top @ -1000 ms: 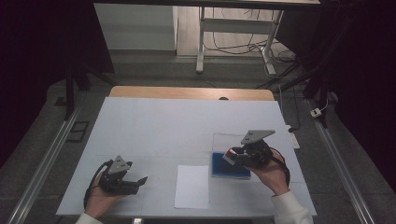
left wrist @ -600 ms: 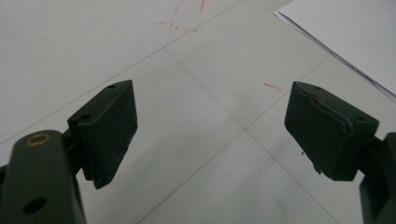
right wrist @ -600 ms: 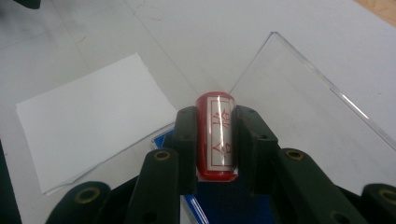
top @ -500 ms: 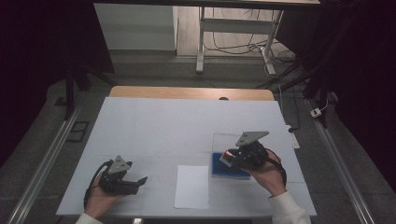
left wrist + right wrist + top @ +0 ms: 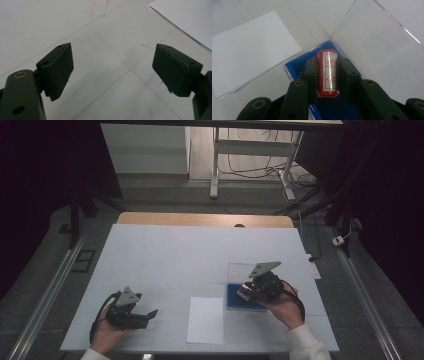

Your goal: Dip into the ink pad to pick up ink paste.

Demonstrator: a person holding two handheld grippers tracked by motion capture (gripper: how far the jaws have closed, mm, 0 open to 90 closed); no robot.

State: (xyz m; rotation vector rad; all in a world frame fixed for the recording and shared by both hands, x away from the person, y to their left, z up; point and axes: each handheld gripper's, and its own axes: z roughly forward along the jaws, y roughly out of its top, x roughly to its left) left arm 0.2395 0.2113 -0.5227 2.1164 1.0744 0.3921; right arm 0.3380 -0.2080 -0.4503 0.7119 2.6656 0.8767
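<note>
— Barely anything is shifting since a second ago: my right gripper (image 5: 327, 75) is sitting a touch nearer the blue box, and the left one is keeping its place.

— What are you holding?

— I'm gripping the red stamp (image 5: 327, 72), a short cylinder with red characters on its white label, pinched between both pads (image 5: 311, 75). It's hanging just over the blue ink-pad box (image 5: 297, 65), which is lying at the near right of the table (image 5: 165, 250) with its clear lid (image 5: 382, 50) folded open on the far side.

— And the next step?

— I'm judging that I'm inking or lifting off the pad. To do it well I'm keeping the stamp upright on its axis, so the face is meeting the pad flat, and I'm staying clear of the lid's edge. Then I'm carrying it left to the white paper sheet (image 5: 206, 319), just beside the box.

— The other hand?

— My left gripper (image 5: 112, 72) is resting at the near left, jaws standing wide with nothing between them. I'm thinking it could be pinning the sheet's corner while I'm pressing.
</note>
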